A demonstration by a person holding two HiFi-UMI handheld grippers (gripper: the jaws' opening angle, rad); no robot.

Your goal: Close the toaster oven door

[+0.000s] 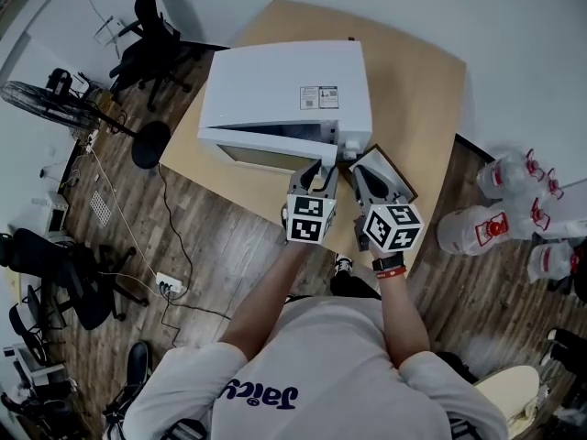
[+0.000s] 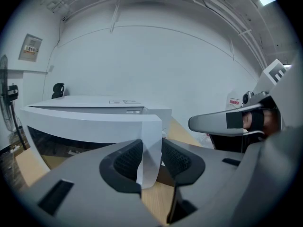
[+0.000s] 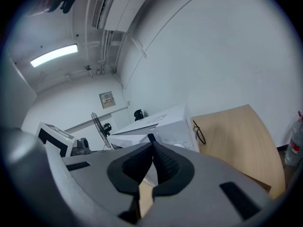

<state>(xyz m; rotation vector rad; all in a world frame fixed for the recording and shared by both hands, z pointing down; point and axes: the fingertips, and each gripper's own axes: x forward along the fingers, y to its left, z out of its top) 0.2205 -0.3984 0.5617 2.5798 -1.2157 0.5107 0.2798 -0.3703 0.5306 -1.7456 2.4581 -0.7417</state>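
Your left gripper (image 2: 151, 159) has its jaws clenched on the right end of the toaster oven door (image 2: 90, 124), which stands ajar on the toaster oven (image 1: 289, 85) atop the counter (image 1: 422, 90). Swing it shut evenly, without twisting. Hold your right gripper (image 3: 151, 160), jaws pressed together and empty, clear.

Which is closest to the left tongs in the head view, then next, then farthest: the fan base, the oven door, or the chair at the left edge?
1. Oven door, gripped in the left tongs.
2. Fan base, on the floor left of the table.
3. Chair, far left edge.
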